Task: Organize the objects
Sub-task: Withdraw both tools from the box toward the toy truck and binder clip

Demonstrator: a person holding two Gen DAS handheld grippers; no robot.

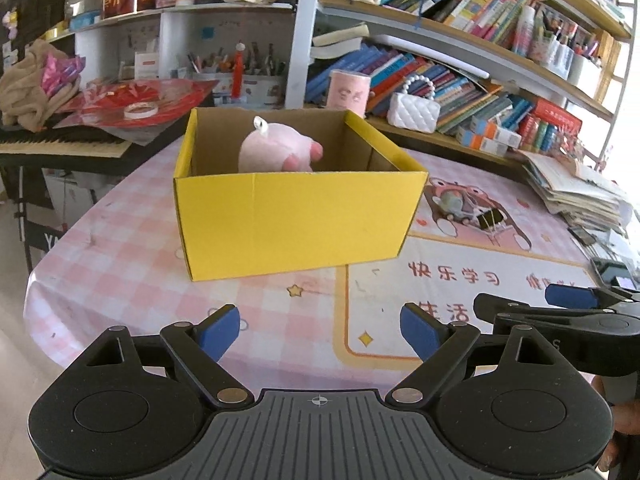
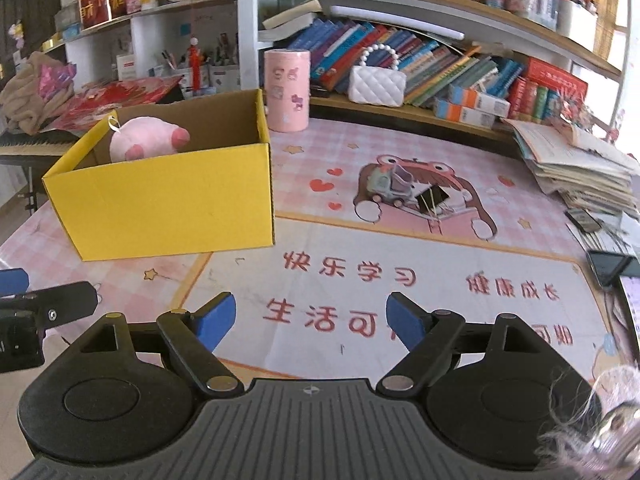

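Note:
A yellow cardboard box (image 1: 292, 220) (image 2: 168, 200) stands open on the pink table mat, with a pink plush toy (image 1: 276, 152) (image 2: 146, 140) inside it. A small toy truck (image 2: 390, 186) (image 1: 454, 204) and a black binder clip (image 2: 432, 202) (image 1: 490, 220) lie on the mat's cartoon picture, right of the box. My left gripper (image 1: 320, 330) is open and holds nothing, short of the box's front wall. My right gripper (image 2: 310, 320) is open and holds nothing, over the mat's red lettering. The right gripper (image 1: 560, 300) also shows in the left wrist view.
A pink cylindrical tin (image 2: 286, 90) stands behind the box. A white quilted purse (image 2: 376, 84), bookshelves and a stack of papers (image 2: 580, 172) line the back and right. A phone (image 2: 610, 266) lies at the right edge. A keyboard (image 1: 60, 146) under red papers is on the left.

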